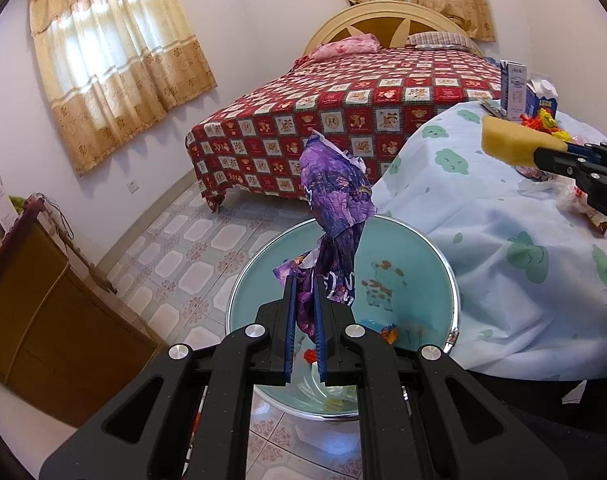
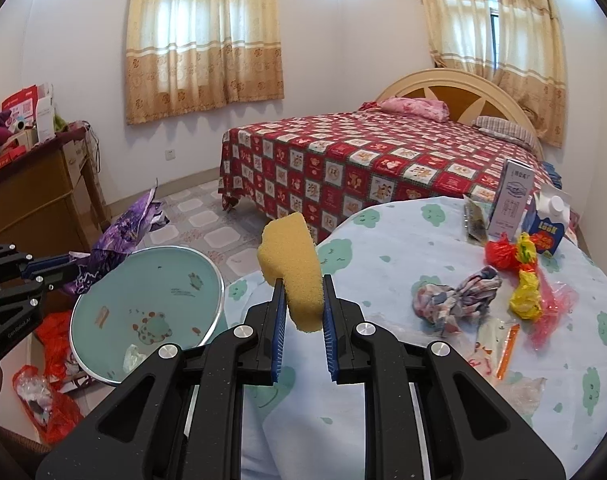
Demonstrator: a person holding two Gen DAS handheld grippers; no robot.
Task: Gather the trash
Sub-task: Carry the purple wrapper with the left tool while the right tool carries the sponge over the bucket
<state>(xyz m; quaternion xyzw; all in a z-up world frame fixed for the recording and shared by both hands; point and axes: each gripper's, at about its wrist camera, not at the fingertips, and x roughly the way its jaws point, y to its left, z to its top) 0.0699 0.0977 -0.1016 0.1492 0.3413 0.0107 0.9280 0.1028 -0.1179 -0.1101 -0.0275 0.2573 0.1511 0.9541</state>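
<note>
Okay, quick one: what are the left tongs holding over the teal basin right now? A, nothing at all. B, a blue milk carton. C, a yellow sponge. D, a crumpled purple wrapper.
D: the left tongs are clamped on the crumpled purple wrapper, which hangs above the teal basin; the yellow sponge sits in the right tongs.
</note>
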